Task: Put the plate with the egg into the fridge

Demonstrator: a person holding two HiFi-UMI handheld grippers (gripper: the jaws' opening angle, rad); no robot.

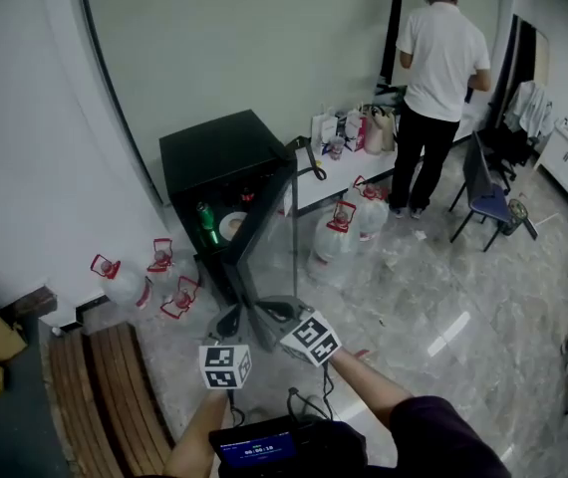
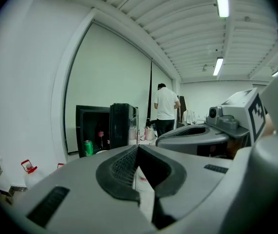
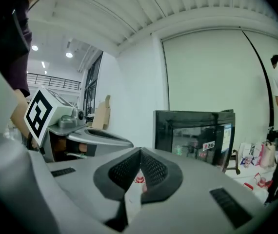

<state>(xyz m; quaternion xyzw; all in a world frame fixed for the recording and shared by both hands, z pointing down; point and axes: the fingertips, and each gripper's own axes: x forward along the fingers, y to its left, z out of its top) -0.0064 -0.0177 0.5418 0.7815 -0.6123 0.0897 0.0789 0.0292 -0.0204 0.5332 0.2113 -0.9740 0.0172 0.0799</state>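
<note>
A small black fridge [image 1: 222, 162] stands against the wall with its glass door [image 1: 264, 232] swung open. On its shelf a pale round plate [image 1: 232, 226] lies beside a green can [image 1: 204, 223]; whether an egg is on the plate is too small to tell. Both grippers hover side by side well short of the fridge, low in the head view. The jaws of my left gripper [image 1: 230, 319] [image 2: 136, 147] are shut with nothing between them. My right gripper [image 1: 276, 312] [image 3: 140, 152] is shut and empty too. The can [image 2: 89, 147] shows in the left gripper view, and the fridge door [image 3: 197, 135] in the right gripper view.
Water jugs with red caps [image 1: 125, 282] [image 1: 339, 232] stand on the floor either side of the fridge. A person in a white shirt [image 1: 441, 58] stands at a white table [image 1: 349, 167] with bags. A blue chair [image 1: 488, 197] is further right and a wooden bench [image 1: 105, 396] is at lower left.
</note>
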